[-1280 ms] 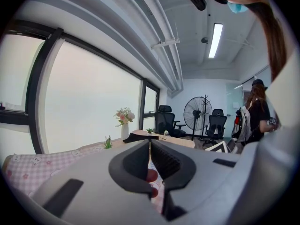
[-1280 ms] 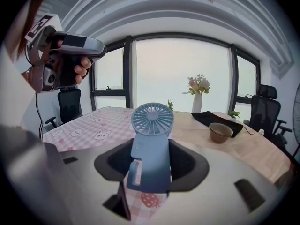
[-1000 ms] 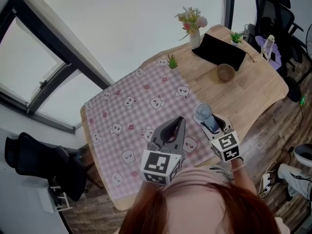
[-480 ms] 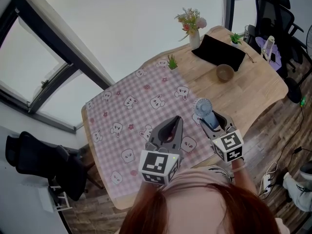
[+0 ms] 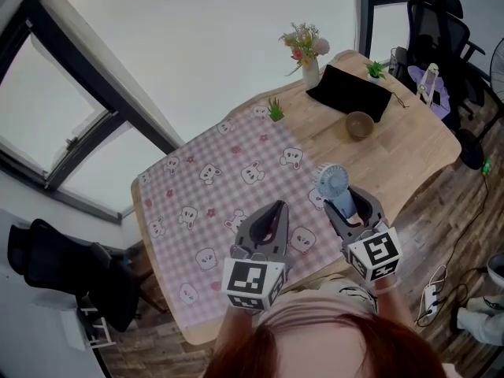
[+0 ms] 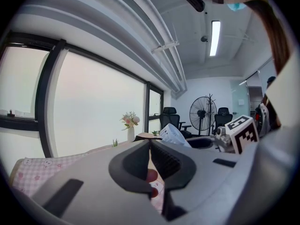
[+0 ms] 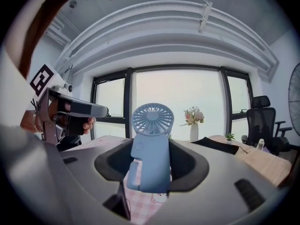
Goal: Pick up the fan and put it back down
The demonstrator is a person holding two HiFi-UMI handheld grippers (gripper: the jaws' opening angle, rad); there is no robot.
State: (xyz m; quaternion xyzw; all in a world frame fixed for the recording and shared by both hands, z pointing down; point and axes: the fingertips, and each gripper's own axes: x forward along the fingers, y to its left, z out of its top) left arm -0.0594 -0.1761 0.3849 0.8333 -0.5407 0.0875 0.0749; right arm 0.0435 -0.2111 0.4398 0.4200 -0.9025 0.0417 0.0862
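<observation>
Right gripper (image 5: 346, 205) has come up over the last second, taking the fan (image 5: 333, 183) with it. Its jaws are clamped on the blue handle, fan head upright. The fan hangs clear above the checked cloth (image 5: 213, 187), near its right edge. Judged: pick-up done, set-down remains. Left gripper (image 5: 270, 217) idles alongside, jaws together, empty. Both point nearly level across the table (image 5: 409, 144).

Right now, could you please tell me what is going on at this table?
A person holds a gripper in each hand over the pink checked tablecloth. The right gripper is clamped on the handle of a small blue fan, held upright above the cloth. The left gripper is shut and empty beside it.
</observation>
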